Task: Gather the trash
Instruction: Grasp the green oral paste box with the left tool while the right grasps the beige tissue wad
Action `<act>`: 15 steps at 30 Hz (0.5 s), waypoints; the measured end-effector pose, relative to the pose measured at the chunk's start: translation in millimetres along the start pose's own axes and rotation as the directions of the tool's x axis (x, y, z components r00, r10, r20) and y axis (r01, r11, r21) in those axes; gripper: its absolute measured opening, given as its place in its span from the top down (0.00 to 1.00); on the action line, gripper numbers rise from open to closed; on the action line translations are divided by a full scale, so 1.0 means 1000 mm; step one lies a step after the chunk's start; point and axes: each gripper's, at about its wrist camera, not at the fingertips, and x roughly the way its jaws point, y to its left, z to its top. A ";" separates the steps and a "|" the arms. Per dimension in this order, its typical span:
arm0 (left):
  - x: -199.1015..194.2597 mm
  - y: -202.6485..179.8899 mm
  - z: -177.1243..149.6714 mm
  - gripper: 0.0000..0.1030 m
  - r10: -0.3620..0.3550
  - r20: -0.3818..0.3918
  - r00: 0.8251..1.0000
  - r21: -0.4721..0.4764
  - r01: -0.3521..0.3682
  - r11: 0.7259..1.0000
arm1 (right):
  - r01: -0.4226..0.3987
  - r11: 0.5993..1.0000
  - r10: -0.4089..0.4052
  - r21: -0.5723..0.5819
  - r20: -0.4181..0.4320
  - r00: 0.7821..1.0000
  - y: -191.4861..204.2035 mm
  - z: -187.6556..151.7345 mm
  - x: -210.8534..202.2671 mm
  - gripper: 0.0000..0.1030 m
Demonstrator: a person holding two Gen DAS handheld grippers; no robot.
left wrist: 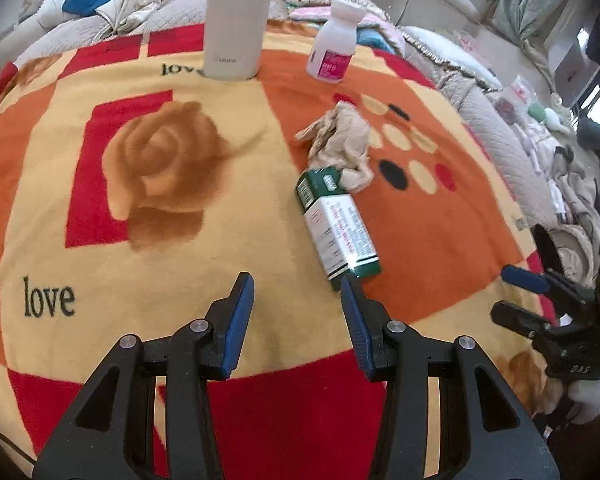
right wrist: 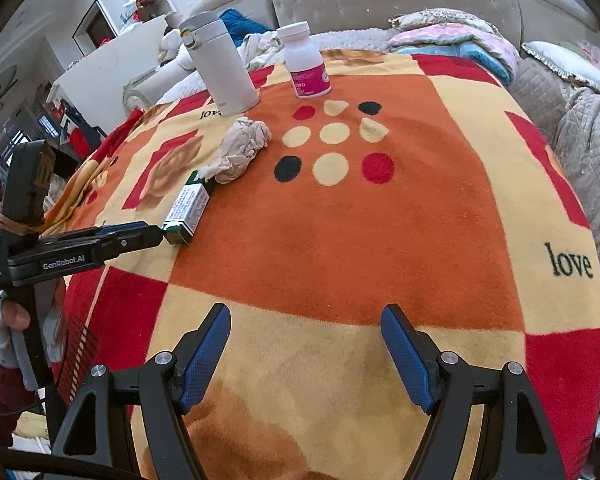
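A green and white carton lies flat on the patterned blanket, and a crumpled beige tissue touches its far end. My left gripper is open just short of the carton. Its right fingertip sits at the carton's near corner, and nothing is between the pads. In the right wrist view the left gripper reaches in from the left, up to the carton and the tissue. My right gripper hangs open over bare blanket, well to the right of both.
A tall white flask and a white pill bottle with a pink label stand at the blanket's far side. Pillows and folded bedding lie behind, against a padded headboard. A hand holds the left gripper's handle.
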 end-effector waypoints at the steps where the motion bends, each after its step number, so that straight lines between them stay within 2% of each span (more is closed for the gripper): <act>1: -0.002 -0.003 0.001 0.51 -0.011 0.010 1.000 -0.011 0.011 1.000 | 0.002 1.000 -0.002 0.002 0.002 1.000 -0.001 0.000 -0.001 0.27; 4: -0.008 -0.001 0.006 0.46 -0.067 0.043 0.997 -0.064 0.070 0.996 | 0.005 1.000 -0.005 0.010 0.007 1.000 -0.004 0.001 -0.003 0.27; 6: -0.009 -0.005 0.011 0.43 -0.068 0.057 0.996 -0.075 0.073 0.994 | 0.003 1.000 -0.004 0.012 0.009 1.000 -0.005 0.000 -0.004 0.27; 11: 0.013 -0.016 0.022 0.43 -0.008 0.023 1.000 -0.106 0.010 0.994 | 0.004 1.000 -0.004 0.013 0.006 1.000 -0.007 0.001 -0.002 0.27; 15: 0.034 -0.021 0.030 0.43 0.089 0.017 0.996 -0.102 -0.087 0.991 | 0.010 1.000 -0.010 0.003 0.005 1.000 -0.006 0.002 0.000 0.27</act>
